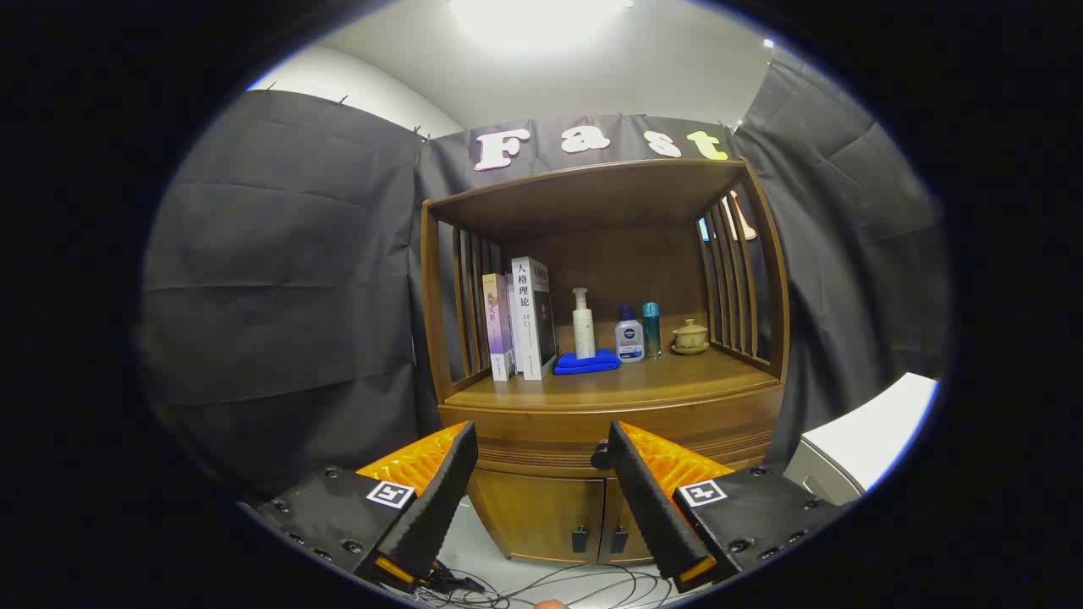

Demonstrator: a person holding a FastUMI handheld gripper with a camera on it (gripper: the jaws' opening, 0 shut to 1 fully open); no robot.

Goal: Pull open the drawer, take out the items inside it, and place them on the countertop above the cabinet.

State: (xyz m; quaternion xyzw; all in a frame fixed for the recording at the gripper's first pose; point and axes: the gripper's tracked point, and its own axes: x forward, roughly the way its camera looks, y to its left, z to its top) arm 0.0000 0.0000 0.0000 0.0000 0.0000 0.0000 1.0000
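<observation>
The gripper (537, 474) hangs wide open, holding nothing, lined up with the drawer (541, 444) just beyond its fingers, likely to take the dark knob (601, 458). The drawer looks closed; the worktop (643, 382) above has bare room in front.

Cabinet (609, 423): smooth, semi-glossy varnished wood. Towel (586, 363): soft matt cloth. Pump bottle (583, 326): glossy plastic. Books (520, 326): paper covers. Booth wall: matt, creased cloth. My tool (537, 495), fingers spread apart with nothing between them: ribbed matt pads (440, 499).
</observation>
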